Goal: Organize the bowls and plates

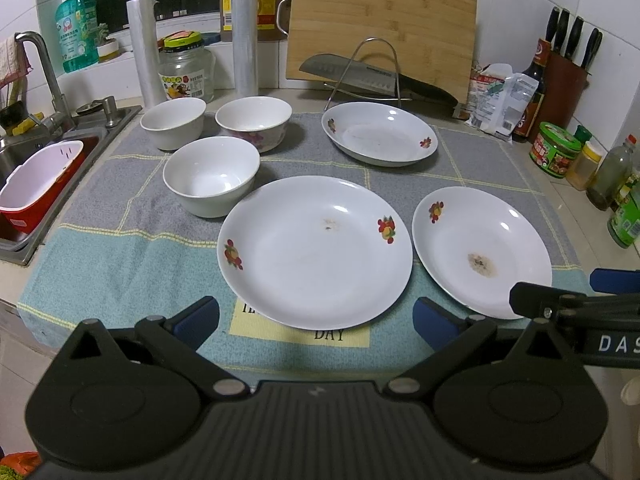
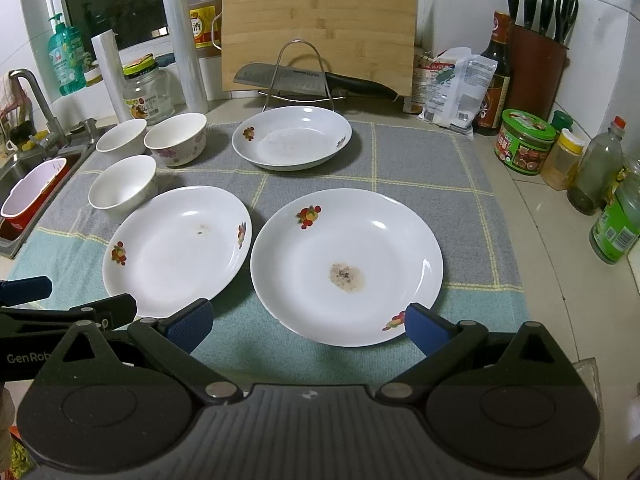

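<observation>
**Both grippers open, nothing picked up yet**

I hold my left gripper (image 1: 316, 316) spread wide at the near edge of the mat (image 1: 120, 248), lined up with the middle plate (image 1: 316, 252); my right gripper (image 2: 308, 322) is just as open, facing the right plate (image 2: 346, 266). Neither touches anything. I judge each is placed to take a near rim, since a rim is the only part these fingers can pinch.

Counting: three plates, two at the near edge and a far plate (image 1: 380, 134) near the mat's far edge, all separate. Three bowls (image 1: 212, 176) cluster at the far left corner, upright and unstacked. Stacking each kind remains to be done.
</observation>
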The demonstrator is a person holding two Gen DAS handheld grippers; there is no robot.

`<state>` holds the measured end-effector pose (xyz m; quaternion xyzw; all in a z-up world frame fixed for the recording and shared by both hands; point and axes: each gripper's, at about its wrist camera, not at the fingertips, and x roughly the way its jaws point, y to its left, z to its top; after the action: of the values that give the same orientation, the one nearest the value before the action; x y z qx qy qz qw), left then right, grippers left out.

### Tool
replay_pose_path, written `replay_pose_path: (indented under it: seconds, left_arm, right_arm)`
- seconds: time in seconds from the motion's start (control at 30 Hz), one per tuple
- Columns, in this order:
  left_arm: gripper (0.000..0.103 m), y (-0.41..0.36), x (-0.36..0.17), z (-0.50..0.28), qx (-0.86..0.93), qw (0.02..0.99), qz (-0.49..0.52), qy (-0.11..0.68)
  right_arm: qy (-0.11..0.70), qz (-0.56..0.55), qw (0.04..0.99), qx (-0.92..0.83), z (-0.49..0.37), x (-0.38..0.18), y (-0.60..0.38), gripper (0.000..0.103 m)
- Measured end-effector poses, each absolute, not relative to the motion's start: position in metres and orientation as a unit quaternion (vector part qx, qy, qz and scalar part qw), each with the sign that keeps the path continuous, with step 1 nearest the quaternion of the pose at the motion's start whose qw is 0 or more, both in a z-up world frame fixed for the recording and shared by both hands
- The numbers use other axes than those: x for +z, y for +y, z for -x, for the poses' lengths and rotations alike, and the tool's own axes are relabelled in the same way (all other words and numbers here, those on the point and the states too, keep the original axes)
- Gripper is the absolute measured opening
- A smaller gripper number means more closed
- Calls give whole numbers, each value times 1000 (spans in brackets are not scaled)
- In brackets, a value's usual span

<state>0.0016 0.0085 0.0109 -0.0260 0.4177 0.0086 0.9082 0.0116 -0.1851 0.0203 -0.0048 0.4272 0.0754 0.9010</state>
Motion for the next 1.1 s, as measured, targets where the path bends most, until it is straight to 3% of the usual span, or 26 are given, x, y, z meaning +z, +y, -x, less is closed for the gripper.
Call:
replay_pose_path:
  seconds: [1.1]
  left_arm:
    - [102, 35, 11, 4, -43, 916, 32, 397]
  right_arm:
    - [400, 11, 915, 57, 4, 37, -164, 103]
